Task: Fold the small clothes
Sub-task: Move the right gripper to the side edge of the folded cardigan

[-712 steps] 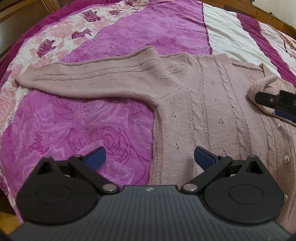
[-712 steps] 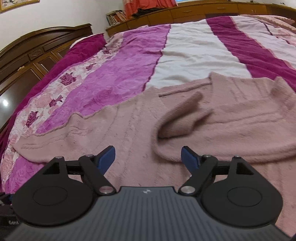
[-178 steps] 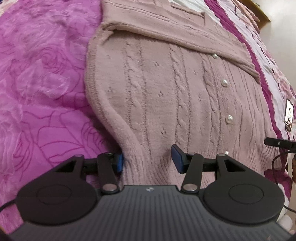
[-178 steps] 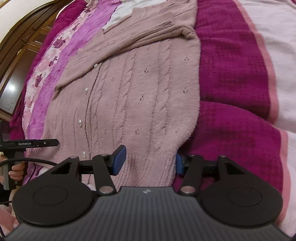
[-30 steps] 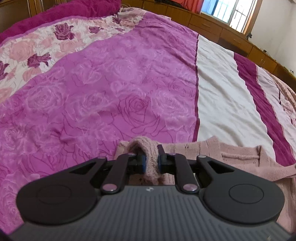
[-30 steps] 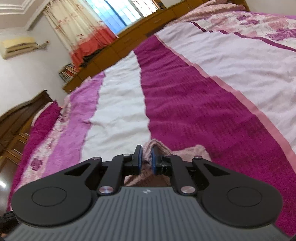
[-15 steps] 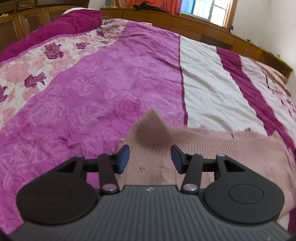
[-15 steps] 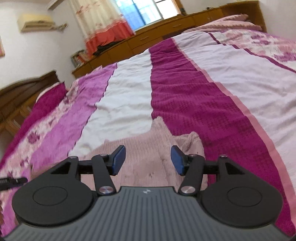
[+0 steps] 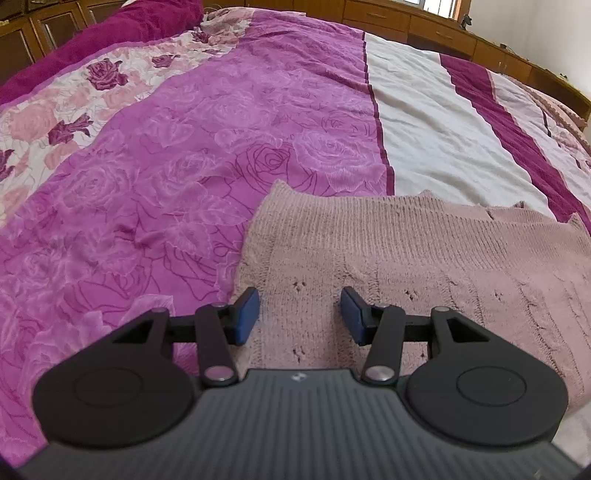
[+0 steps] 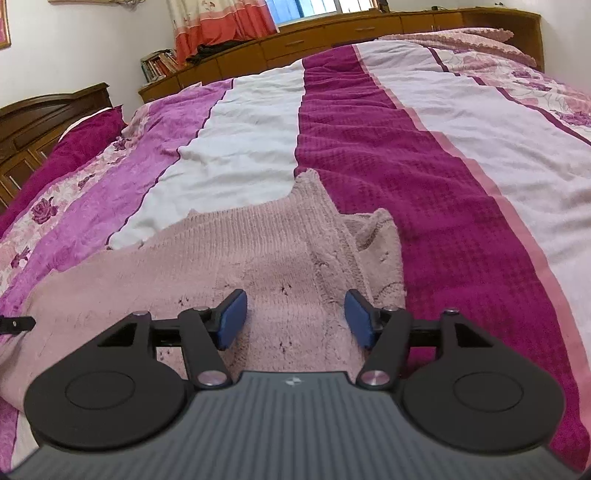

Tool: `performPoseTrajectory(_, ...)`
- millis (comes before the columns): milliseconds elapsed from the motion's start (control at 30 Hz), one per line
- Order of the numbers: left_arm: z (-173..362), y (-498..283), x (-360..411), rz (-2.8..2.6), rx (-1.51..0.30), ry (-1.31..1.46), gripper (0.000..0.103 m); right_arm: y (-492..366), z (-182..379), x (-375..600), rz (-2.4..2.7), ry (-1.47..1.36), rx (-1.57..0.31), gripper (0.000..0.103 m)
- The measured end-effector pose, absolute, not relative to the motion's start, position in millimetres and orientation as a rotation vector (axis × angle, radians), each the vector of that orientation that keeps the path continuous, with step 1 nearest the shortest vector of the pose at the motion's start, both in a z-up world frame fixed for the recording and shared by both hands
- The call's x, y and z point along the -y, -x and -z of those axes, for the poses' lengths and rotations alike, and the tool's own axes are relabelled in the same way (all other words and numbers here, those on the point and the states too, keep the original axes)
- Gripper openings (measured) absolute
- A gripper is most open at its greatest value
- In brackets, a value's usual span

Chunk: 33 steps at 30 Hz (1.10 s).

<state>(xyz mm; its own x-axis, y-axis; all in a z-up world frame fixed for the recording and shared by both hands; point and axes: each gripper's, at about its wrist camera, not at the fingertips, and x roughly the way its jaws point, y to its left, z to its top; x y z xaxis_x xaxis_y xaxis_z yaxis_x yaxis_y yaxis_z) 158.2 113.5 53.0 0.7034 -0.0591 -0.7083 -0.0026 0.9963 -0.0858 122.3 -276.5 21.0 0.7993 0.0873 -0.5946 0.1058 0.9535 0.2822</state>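
Observation:
A dusty pink knitted cardigan (image 9: 406, 254) lies folded over on the bed, its ribbed hem edge on top at the far side. My left gripper (image 9: 300, 314) is open and empty, just above the cardigan's left part. In the right wrist view the cardigan (image 10: 236, 258) shows with a raised corner and a lower layer sticking out on the right. My right gripper (image 10: 295, 318) is open and empty above the cardigan's right part.
The bed is covered with a striped bedspread (image 9: 192, 155) in magenta, white and dark pink, with rose prints. Wooden cabinets (image 10: 332, 33) run along the far wall under a curtained window. A dark wooden headboard (image 10: 44, 110) stands at the left. The left gripper's tip (image 10: 14, 324) shows at the left edge.
One second ago both grippers were shut on the cardigan's hem corners. They have opened and let go, the fabric has dropped flat, and both grippers have drawn back a little.

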Motion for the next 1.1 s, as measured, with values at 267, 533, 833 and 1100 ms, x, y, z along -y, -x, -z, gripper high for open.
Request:
performPoseTrajectory(267,-69.7,-126.6,-112.5,0.006,-0.815,0.066,0.051,-93.8,-42.8,291.2,0.039,-0.384,-0.588,0.072)
performPoseTrajectory(533,-75.6,-88.5,-119.3,-0.019,-0.855,0.096,0.051,-46.2,-36.1,319.5,0.086,-0.460,-0.620,0.074)
performPoseTrajectory(833,-71.3,-64.0,-118.5,-0.049,-0.893,0.062,0.063,-19.4,-11.4,326.3,0.089,-0.587,-0.644,0.075)
performPoseTrajectory(1100,-69.3,-55.8,-121.3,-0.082,-0.897,0.075,0.063,-29.7,-9.7,316.1,0.005,-0.670,-0.671,0.075)
